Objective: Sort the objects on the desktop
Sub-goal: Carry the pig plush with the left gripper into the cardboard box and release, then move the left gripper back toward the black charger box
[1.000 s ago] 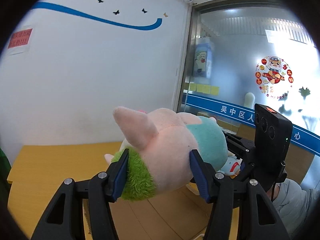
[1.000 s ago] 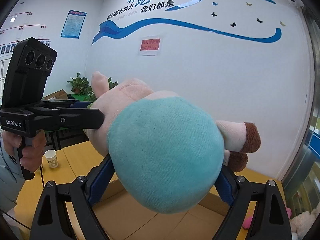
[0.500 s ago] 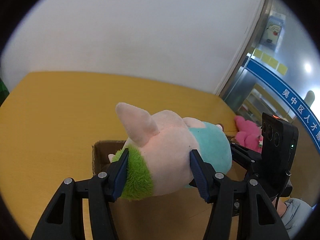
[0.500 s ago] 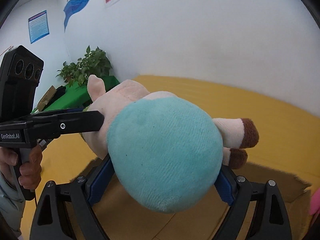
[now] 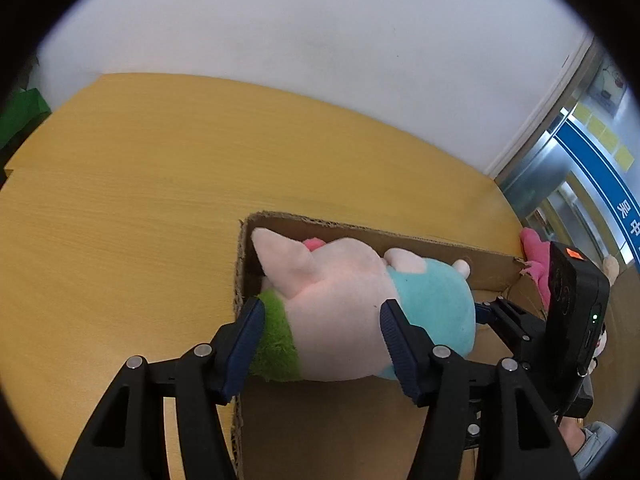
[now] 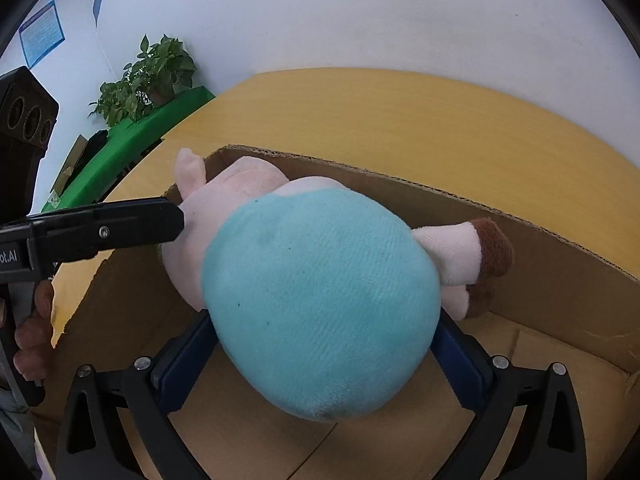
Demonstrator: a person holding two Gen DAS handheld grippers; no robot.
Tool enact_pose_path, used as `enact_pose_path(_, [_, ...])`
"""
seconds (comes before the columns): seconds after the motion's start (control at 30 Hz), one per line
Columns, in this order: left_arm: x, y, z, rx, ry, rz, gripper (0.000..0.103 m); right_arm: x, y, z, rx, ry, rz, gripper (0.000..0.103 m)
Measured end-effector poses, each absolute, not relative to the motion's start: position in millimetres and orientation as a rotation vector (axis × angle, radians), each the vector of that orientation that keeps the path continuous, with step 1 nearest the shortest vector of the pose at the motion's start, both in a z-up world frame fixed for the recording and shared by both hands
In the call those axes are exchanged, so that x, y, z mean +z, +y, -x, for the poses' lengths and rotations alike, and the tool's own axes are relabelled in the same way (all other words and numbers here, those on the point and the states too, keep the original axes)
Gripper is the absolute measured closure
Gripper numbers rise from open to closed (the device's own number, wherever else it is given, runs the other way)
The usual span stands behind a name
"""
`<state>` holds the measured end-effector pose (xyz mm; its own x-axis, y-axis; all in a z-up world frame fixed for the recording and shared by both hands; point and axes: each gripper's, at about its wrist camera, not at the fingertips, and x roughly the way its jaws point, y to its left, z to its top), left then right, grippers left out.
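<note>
A plush pig (image 5: 340,320) with a pink head, a teal body (image 6: 320,300) and a green tuft lies sideways inside the open cardboard box (image 5: 420,236) on the yellow table (image 5: 160,200). My left gripper (image 5: 320,312) clamps its head, one pad on the green tuft and one on the pink cheek, and its jaws are easing open. My right gripper (image 6: 322,324) straddles the teal body with its jaws opening wide, pads beside the flanks. The pig's brown-tipped legs point at the box wall (image 6: 400,188). In the right wrist view, a left finger (image 6: 120,228) reaches in from the left.
A pink plush (image 5: 534,256) lies just past the box's far right corner. A glass door (image 5: 580,160) stands at the right. A potted plant (image 6: 148,76) sits on a green-covered table at the left. A person's hand (image 6: 32,332) holds the left gripper's handle.
Both grippers came down with the pig from in front of the wall into the box. The right gripper's fingers spread wider.
</note>
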<state>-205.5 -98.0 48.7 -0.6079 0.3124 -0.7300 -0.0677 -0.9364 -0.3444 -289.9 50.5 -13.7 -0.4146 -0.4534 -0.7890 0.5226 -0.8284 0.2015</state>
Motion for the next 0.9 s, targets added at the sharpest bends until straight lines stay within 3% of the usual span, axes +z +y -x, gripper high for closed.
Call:
enact_pose_path(0.3, [120,-115,115,2.734,-0.191,1.005,0.042,62,106,234,-2.327,0.109,-1.175,0.0])
enact_pose_path(0.37, [140,-108,84,2.756,-0.117,0.899,0.037,87,124,208,-2.388,0.087,-1.111,0.0])
enact_pose_path(0.43, [156,-89,65,2.797,-0.041,0.828,0.02,116,139,170,-2.464,0.089,-1.009,0.0])
enact_pose_path(0.57, [174,-68,15,2.846,0.044,0.73,0.02,154,158,97,-2.594,0.13,-0.829,0.0])
enact_pose_path(0.9, [147,-23,-63,2.803,-0.016,0.777,0.02,137,198,-50,-2.69,0.208,-0.745,0.0])
